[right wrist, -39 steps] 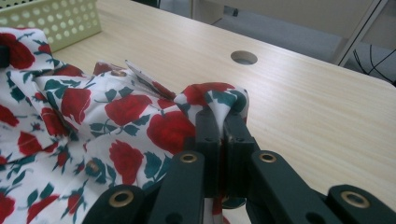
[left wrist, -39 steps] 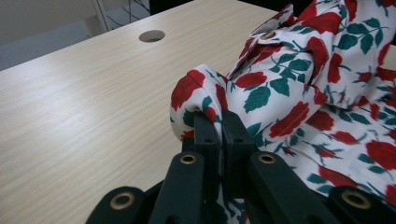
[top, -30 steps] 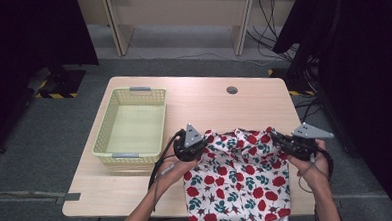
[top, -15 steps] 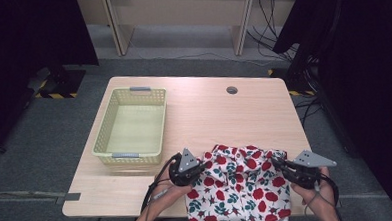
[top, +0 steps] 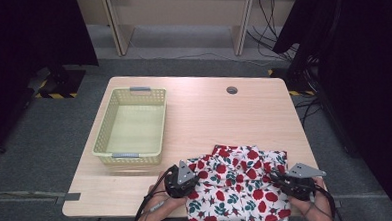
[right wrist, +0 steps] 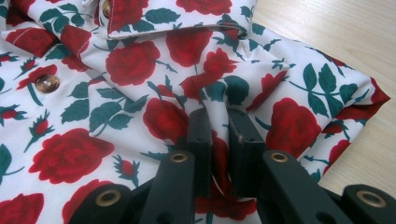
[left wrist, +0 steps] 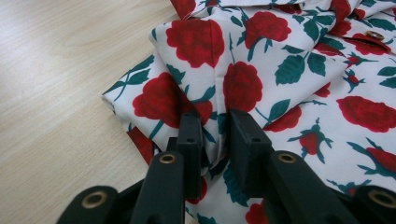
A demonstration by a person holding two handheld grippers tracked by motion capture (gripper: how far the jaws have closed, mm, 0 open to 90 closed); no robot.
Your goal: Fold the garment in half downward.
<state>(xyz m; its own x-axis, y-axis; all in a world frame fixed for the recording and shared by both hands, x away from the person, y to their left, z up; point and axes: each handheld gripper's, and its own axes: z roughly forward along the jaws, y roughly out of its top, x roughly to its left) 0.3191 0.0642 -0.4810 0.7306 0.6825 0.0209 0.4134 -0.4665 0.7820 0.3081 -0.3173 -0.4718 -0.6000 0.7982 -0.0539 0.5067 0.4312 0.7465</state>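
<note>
A white shirt printed with red roses and green leaves (top: 237,184) lies folded at the table's near edge. My left gripper (top: 191,184) is at its left side and my right gripper (top: 283,181) at its right side. In the left gripper view the jaws (left wrist: 215,122) pinch a raised fold of the shirt (left wrist: 289,70) near its corner. The right gripper's jaws (right wrist: 213,117) likewise hold a puckered fold of the shirt (right wrist: 130,65), beside a button. Both pairs of jaws have just been opening slightly, with cloth still between them.
An empty pale green plastic basket (top: 105,132) stands on the left half of the wooden table (top: 224,114). A round cable hole (top: 231,90) sits near the far edge. Dark curtains hang on both sides, and cables run over the floor behind.
Both hands have come down and back toward the near edge, drawing the shirt with them. It now lies flatter and lower on the table.
</note>
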